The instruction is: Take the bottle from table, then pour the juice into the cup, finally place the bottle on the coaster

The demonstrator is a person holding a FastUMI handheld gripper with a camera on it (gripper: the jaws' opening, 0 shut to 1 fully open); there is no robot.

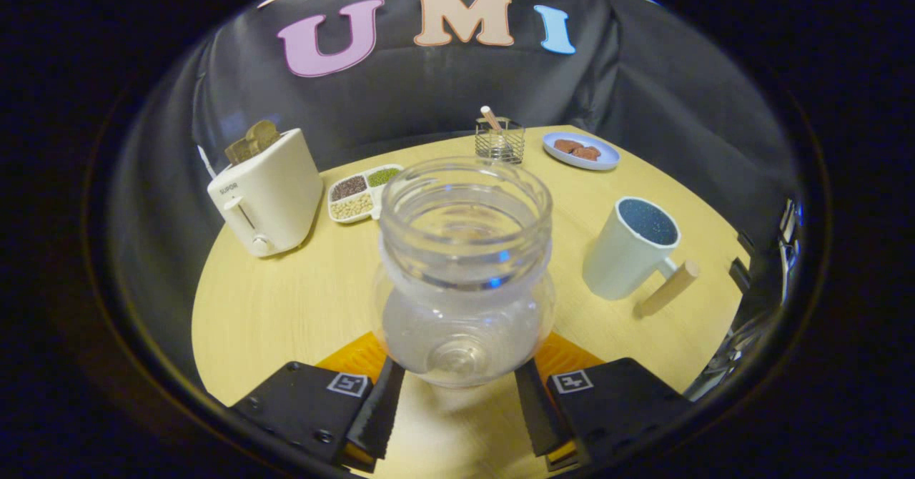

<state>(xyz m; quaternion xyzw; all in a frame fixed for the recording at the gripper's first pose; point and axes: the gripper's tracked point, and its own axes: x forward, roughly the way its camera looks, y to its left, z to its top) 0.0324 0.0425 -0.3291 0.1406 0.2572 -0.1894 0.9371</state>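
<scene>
A clear, uncapped plastic bottle [465, 250] stands upright between my fingers, and I look down into its wide open mouth. It looks empty. Its base rests over an orange coaster [354, 356], which shows on both sides of it. My gripper [457, 397] has both fingers pressed against the bottle's lower sides. A pale cup [629, 250] with a dark speckled inside and a wooden handle stands on the round wooden table [286, 307], beyond my right finger and to the right of the bottle.
A white toaster [268, 193] holding bread stands far left. Behind the bottle lie a divided tray of beans [355, 194], a wire basket [500, 141] and a blue plate of brown food [580, 151]. The table's curved edge runs close behind these.
</scene>
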